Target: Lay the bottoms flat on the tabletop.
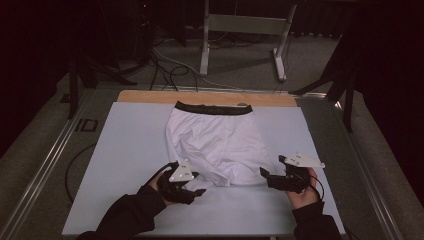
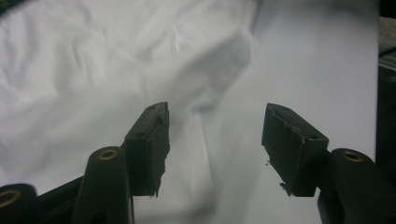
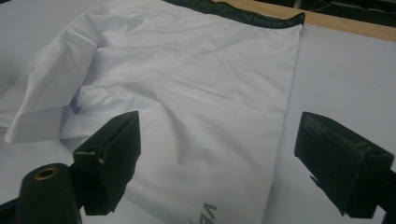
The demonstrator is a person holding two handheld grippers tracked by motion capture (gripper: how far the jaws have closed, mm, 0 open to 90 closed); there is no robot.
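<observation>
- Shorts [image 1: 216,145] lie mid-frame on the white mat [image 1: 125,150], waistband far, left leg rumpled.
- Left gripper [image 1: 196,186] released, jaws apart, nothing between; right gripper [image 1: 267,176] likewise, over the hem.
- Advice: pinch one layer at each hem corner, then pull taut evenly.

The boxer shorts [image 1: 215,142] are thin white cloth, soft and creased, with a faint sheen along the folds; their waistband [image 1: 213,108] is a darker woven elastic, matt, with pale lettering. They lie on a white sheet [image 1: 125,165] that looks like smooth matt paper or film covering the desk [image 1: 150,96], whose bare far edge is light wood with a satin finish. The left gripper [image 1: 201,191] and right gripper [image 1: 263,173] are matt black plastic with slightly rough, scuffed pads on the jaws, brass-coloured metal inserts, and pale grey smooth plates on top. The floor [image 1: 240,75] beyond is dull grey carpet.
</observation>
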